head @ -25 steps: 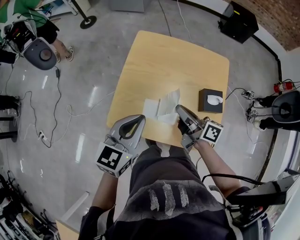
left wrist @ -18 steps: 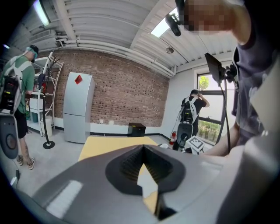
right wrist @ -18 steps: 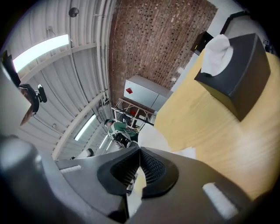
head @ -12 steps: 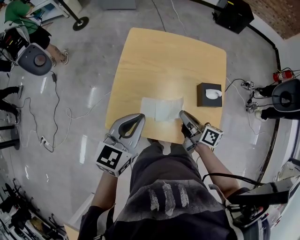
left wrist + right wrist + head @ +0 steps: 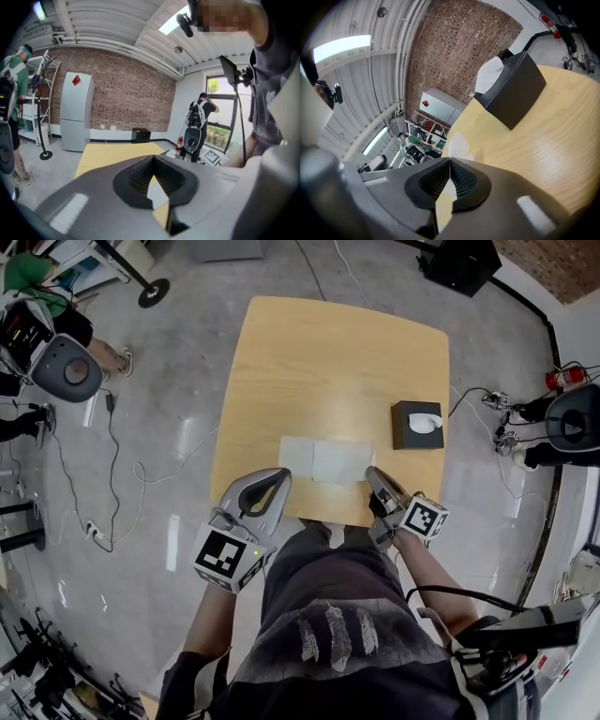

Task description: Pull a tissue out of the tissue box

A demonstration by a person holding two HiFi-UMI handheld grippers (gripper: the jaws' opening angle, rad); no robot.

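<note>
The tissue (image 5: 328, 460), which was hanging crumpled from the right gripper (image 5: 371, 475) a second ago, is now lying flat by the worktop's (image 5: 319, 352) near edge. The right gripper has been sinking with it and is sitting at the sheet's near right corner, jaws clenched on that corner. The left gripper (image 5: 282, 476) is hovering just beside the near left corner, jaws clenched on nothing, hardly shifted. The tissue box (image 5: 417, 425) is standing by the right edge
</note>
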